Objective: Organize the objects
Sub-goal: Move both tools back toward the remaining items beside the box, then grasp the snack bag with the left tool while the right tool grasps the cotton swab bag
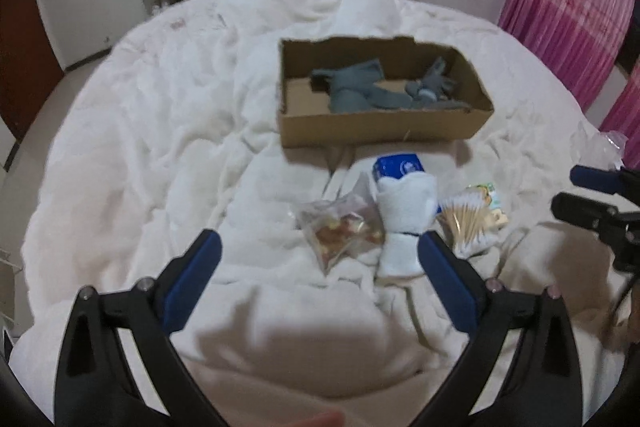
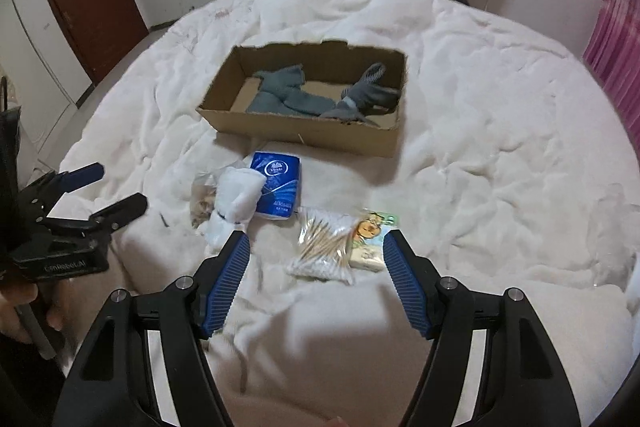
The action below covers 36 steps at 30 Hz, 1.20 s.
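Currently both tongs are spread wide, gripping nothing. Left gripper (image 1: 320, 255) hovers over the white fluffy blanket (image 1: 160, 107); clear plastic bag of snacks (image 1: 340, 233) sits just ahead between its fingers, rolled white sock (image 1: 404, 215) near the right finger. Right gripper (image 2: 316, 259) frames the clear bag of wooden cotton swabs (image 2: 320, 251) and small cartoon-print packet (image 2: 370, 239). Blue tissue pack (image 2: 276, 187) lies further ahead. Open brown cardboard box (image 2: 312, 135) beyond holds grey socks (image 2: 288, 95).
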### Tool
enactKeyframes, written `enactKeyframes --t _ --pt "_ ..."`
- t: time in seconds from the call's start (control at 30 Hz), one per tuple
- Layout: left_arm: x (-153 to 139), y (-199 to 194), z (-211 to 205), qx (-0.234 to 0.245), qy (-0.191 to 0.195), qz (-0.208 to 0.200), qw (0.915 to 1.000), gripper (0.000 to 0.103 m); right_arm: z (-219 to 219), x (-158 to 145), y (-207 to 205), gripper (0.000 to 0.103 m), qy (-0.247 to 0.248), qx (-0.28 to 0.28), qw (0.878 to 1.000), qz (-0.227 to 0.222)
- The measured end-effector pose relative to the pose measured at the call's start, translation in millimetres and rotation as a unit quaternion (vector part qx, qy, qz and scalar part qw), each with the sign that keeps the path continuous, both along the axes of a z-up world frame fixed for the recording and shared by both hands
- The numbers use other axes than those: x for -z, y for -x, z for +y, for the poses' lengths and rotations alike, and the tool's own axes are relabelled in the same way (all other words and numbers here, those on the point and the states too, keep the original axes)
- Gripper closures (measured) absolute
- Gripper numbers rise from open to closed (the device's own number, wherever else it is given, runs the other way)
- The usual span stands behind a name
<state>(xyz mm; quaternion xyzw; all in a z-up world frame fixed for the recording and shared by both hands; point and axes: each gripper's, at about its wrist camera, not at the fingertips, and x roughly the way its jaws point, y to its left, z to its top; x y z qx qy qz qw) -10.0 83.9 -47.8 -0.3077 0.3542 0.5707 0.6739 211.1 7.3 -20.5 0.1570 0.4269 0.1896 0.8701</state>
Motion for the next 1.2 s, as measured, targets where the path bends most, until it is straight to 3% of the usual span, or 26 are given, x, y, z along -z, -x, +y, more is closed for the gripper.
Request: enactKeyframes --t 0.13,0.4,0.57,0.77,1.07,1.2 --pt "23 -3 30 0.015 0.042 -0.038 0.9983 0.004 10 22 -22 0.031 -0.006 -0.015 0.999 0.033" --pt "55 6 66 0.009 0.085 -0.036 0.9957 0.004 24 62 -54 0.031 -0.021 -0.014 0.996 0.08" --pt "77 5 71 0.038 0.131 -0.046 0.9896 0.004 35 74 -65 0.031 -0.018 -0.024 0.995 0.097" --pt "89 -2 81 0.058 0.132 -0.025 0.9892 0.003 46 96 -76 0.031 -0.014 -0.039 0.991 0.123" --pt "92 -25 81 0.103 0.113 0.015 0.9881 0.011 48 101 -72 0.034 -0.01 -0.039 0.993 0.113" --pt "88 -26 75 0.111 0.109 0.017 0.9877 0.017 47 107 -66 0.052 -0.015 -0.037 0.993 0.111"
